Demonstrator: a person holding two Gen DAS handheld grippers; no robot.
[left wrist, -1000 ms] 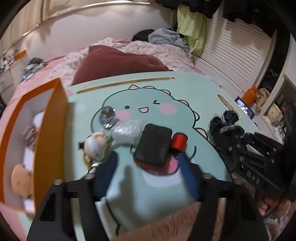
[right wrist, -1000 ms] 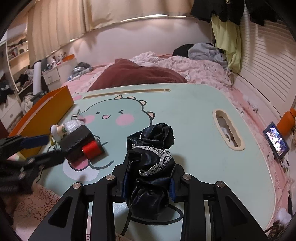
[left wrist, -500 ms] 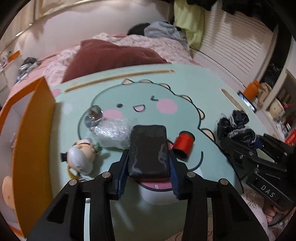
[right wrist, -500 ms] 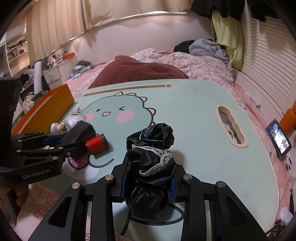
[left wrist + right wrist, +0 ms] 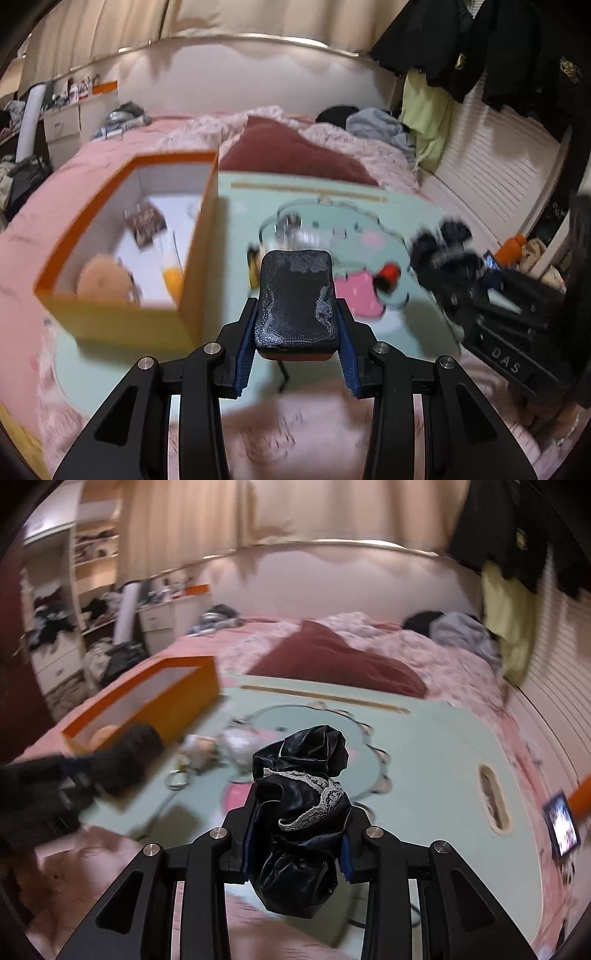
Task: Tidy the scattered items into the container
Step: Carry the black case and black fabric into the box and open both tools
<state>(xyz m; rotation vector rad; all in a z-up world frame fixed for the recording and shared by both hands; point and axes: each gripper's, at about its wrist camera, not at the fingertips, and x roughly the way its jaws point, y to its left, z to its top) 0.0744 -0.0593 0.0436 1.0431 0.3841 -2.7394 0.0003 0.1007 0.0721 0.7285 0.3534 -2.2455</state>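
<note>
Sitting across the bed [image 5: 110,158] as a lap tray, the mint-green surface [image 5: 229,221] with its dinosaur print is carrying the clutter, and the orange container [image 5: 122,317] is standing open at its nine o'clock edge, already holding a round plush and some packets. It is likely parked there so either hand can drop things in without reaching far.

The right tool [image 5: 297,834] is pinching a bundle of black lace-trimmed cloth [image 5: 299,808], lifted clear of the surface, its blue pads pressing into the folds at three and nine o'clock. The left tool [image 5: 295,328] is clamping a black rectangular case [image 5: 295,299] by its long sides, with the container at its ten o'clock, seemingly the next drop.

Still lying loose toward twelve o'clock are a small doll [image 5: 201,749], crinkled clear wrap [image 5: 310,238] and a red thread spool [image 5: 388,277].
</note>
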